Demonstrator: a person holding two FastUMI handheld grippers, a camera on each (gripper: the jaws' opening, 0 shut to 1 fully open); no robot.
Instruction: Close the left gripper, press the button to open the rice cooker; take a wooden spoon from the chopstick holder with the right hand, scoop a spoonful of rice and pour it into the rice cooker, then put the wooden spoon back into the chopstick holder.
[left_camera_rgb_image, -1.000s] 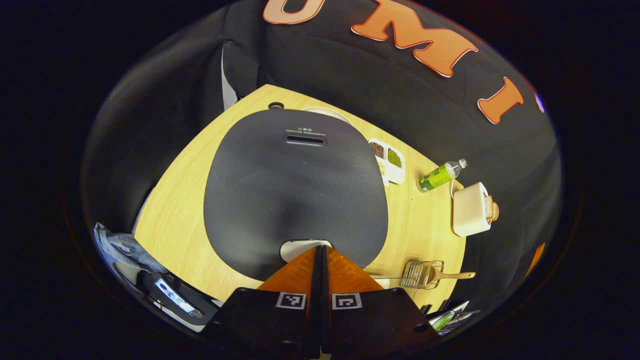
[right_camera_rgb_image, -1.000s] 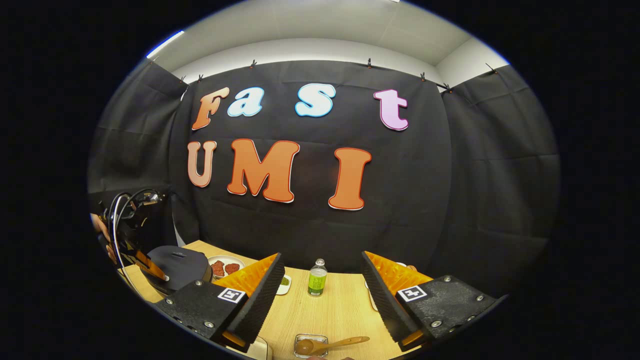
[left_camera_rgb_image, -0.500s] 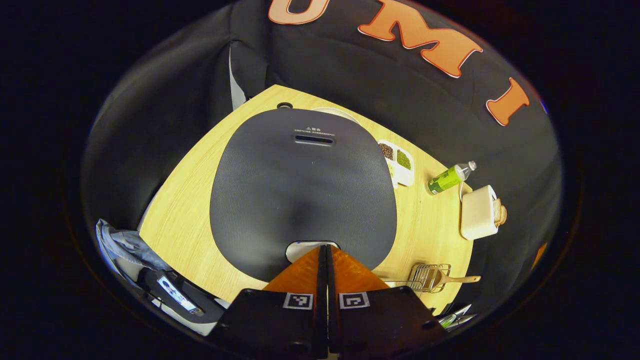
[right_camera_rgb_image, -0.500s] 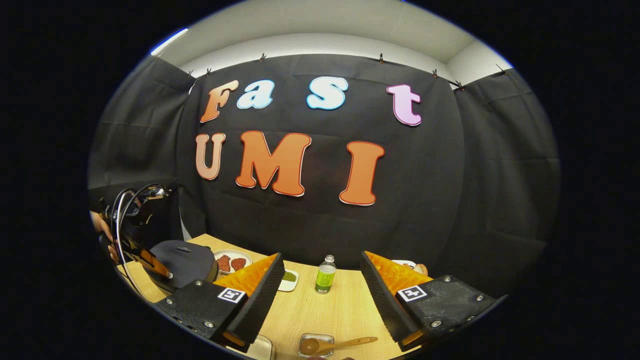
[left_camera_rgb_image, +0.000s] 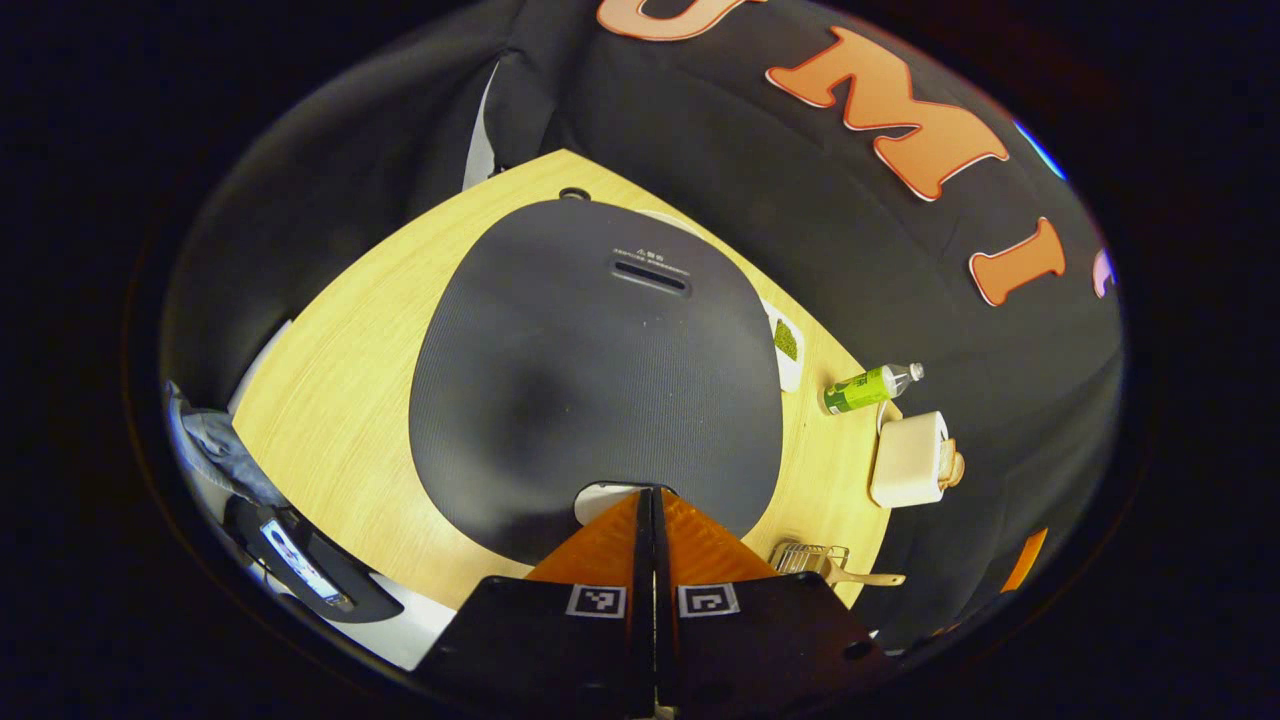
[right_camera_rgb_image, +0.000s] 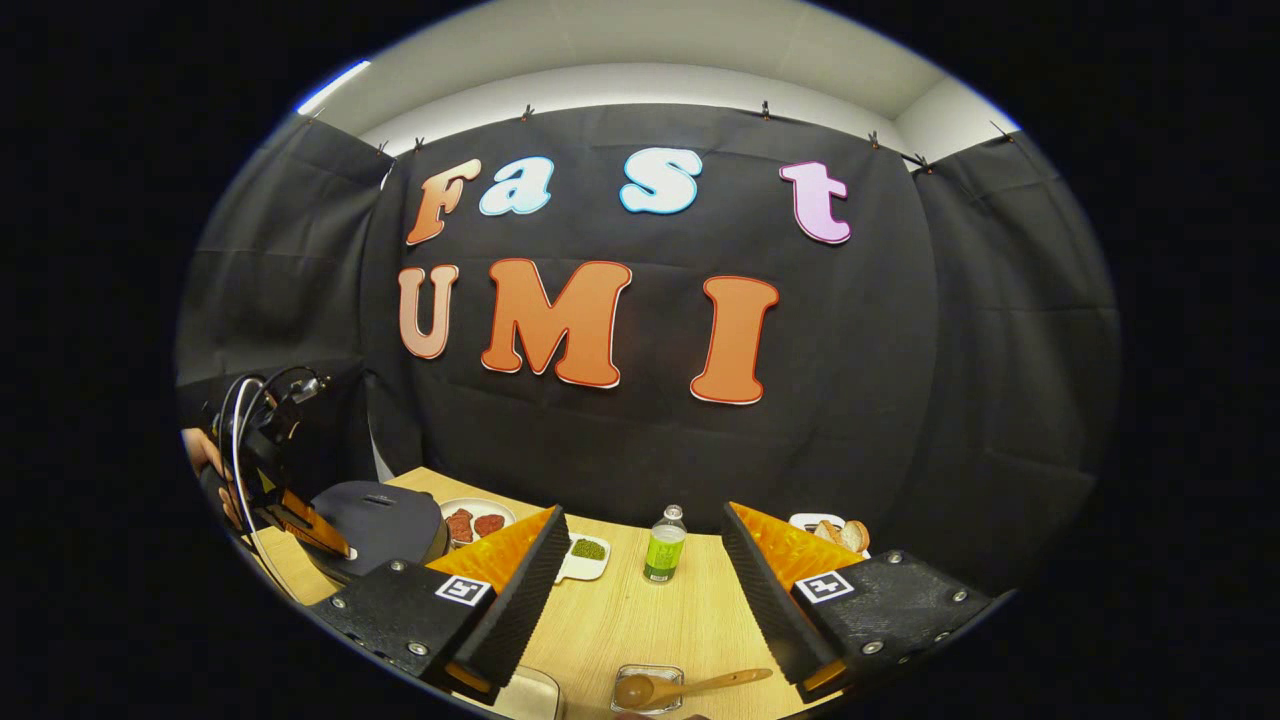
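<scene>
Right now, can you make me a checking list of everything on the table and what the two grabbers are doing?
Surface: light wooden table, bare wood visible around the cooker.
Job's things: dark grey rice cooker, lid down; its pale front button at the tips of the left gripper. Wooden spoon lies in the wire chopstick holder.
Clutter: green-labelled plastic bottle; white divided dish of beans; plate of reddish pieces; white toaster with bread.
Grippers: left jaws closed together; right gripper jaws wide apart, holding nothing, above the table.
Cables: looped cable on the left gripper.
Surroundings: black cloth wall, white ceiling.
</scene>
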